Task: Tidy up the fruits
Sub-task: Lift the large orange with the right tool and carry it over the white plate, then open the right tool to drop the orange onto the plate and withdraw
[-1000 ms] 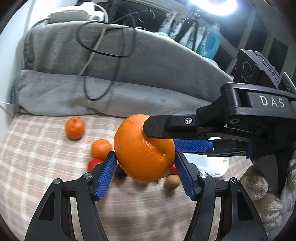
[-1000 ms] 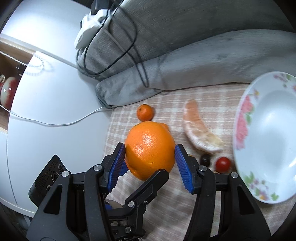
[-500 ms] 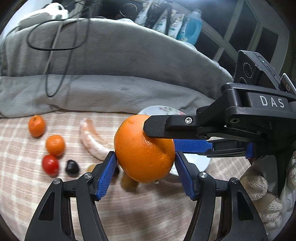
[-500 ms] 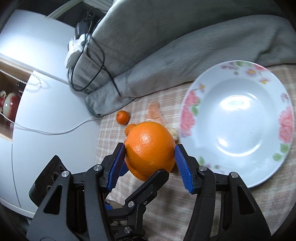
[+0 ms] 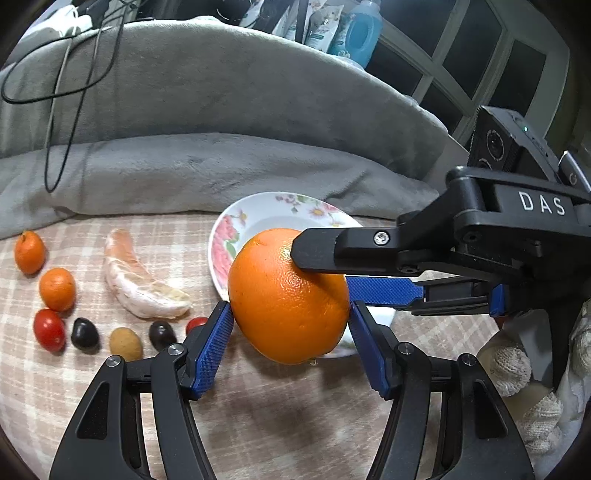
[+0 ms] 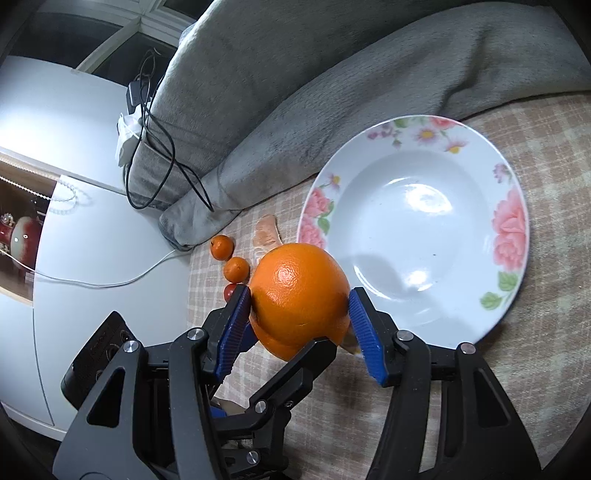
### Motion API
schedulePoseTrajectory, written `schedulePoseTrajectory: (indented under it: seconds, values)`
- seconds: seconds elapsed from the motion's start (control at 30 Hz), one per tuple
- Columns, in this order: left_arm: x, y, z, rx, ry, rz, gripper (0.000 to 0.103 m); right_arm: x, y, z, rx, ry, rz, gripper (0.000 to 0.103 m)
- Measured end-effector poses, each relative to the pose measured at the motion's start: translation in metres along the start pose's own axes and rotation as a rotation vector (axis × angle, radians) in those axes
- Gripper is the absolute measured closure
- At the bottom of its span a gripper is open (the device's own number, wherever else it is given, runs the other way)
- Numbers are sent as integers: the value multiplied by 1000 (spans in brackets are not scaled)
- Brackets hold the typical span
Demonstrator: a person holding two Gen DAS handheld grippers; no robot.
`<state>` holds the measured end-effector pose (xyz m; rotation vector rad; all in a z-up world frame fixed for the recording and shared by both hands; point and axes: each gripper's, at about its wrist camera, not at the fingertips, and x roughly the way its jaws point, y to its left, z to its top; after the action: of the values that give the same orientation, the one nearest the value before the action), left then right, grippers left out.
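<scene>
Both grippers are shut on one large orange [image 5: 288, 295], held in the air at the near left edge of a white flowered plate [image 5: 258, 210]. My left gripper [image 5: 290, 325] grips it from the sides; my right gripper [image 6: 299, 317] crosses it at a right angle. The orange [image 6: 299, 291] hangs beside the plate's rim [image 6: 513, 229] in the right wrist view. On the checked cloth to the left lie a peeled citrus segment [image 5: 140, 284], two small oranges [image 5: 57, 288], cherry tomatoes [image 5: 48, 328], dark grapes [image 5: 85, 334] and a small brown fruit [image 5: 125, 343].
A grey blanket [image 5: 221, 129] with a black cable [image 5: 59, 85] is piled behind the cloth. A white cabinet [image 6: 85, 155] stands to the left. Bottles [image 5: 365, 33] stand on a sill at the back. A gloved hand [image 5: 517, 373] holds the right gripper.
Both grippers have carried the orange rightward together: the plate has come from the side to right behind and beside the orange, and the small fruits have slid left in view.
</scene>
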<state>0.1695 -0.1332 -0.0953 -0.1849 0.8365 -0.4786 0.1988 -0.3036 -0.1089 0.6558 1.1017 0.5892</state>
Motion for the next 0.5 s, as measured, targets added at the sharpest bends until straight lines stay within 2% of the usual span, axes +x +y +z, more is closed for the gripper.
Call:
schedulePoseTrajectory:
  seconds: [0.17,0.4,0.5]
  values:
    - [0,2,-2,5,5,3,39,-22,-1,2,-40,-97,-47,45]
    - [0,-4,-1,20,3,8,39,-44,-6,4,-45,-161,-65,44]
    - [-5,-8,0,19,-16,-25,39,-49,-8,3,-42,-172,-67,44]
